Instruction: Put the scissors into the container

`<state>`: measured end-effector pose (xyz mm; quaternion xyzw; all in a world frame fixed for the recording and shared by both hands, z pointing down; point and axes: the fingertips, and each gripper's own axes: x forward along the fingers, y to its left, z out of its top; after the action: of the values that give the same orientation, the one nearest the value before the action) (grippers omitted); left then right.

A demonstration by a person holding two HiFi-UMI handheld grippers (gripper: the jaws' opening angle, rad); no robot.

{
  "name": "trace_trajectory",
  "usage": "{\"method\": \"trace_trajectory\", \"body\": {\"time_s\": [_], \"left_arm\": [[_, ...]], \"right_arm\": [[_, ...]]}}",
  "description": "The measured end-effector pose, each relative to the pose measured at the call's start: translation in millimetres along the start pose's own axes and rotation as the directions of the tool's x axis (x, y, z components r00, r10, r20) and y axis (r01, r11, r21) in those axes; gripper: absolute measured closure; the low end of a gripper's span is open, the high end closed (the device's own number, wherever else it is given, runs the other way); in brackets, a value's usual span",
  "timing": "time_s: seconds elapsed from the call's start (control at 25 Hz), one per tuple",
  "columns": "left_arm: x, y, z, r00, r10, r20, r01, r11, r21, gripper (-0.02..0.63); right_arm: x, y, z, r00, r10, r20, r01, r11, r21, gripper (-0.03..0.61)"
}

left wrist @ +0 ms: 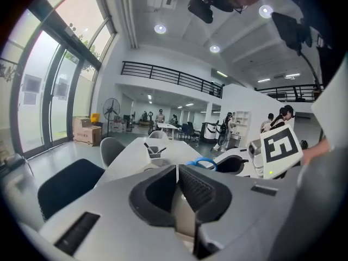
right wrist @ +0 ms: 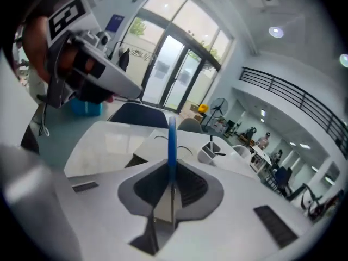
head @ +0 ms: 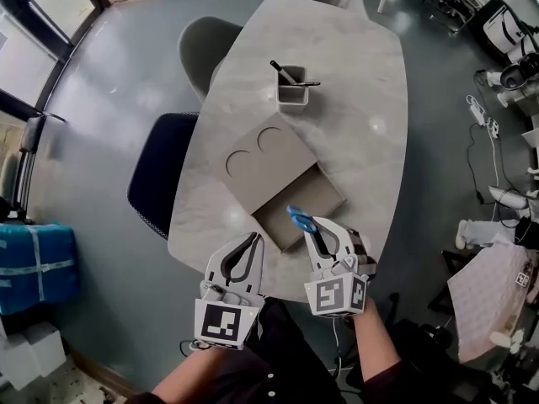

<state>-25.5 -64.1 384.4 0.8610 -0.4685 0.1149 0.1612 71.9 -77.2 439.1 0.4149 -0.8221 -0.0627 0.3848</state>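
While my right gripper [head: 313, 230] pinches the blue-handled scissors [head: 299, 219] (left gripper [head: 251, 239] closed, empty), I should carry them above the white square cup [head: 292, 95], lowering upright.

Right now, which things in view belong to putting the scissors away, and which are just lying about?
In the job: blue-handled scissors, clamped in the right gripper; square pen holder.
Lying about: grey drawer box, pens in the holder, dark blue chair, left gripper, shut and empty.
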Motion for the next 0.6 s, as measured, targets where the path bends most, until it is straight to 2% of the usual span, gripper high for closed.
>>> {"method": "trace_trajectory", "body": {"time_s": [0.28, 0.6], "left_arm": [[28.3, 3.2, -35.7, 0.998, 0.002, -0.056, -0.004, 0.999, -0.038, 0.588], [49.3, 9.7, -65.3, 0.997, 0.005, -0.083, -0.011, 0.997, -0.080, 0.588]], "right_arm": [[46.1, 19.9, -36.5, 0.993, 0.095, -0.066, -0.104, 0.983, -0.151, 0.543], [87.7, 37.5, -65.4, 0.971, 0.179, -0.158, -0.222, 0.920, -0.324, 0.543]]}}
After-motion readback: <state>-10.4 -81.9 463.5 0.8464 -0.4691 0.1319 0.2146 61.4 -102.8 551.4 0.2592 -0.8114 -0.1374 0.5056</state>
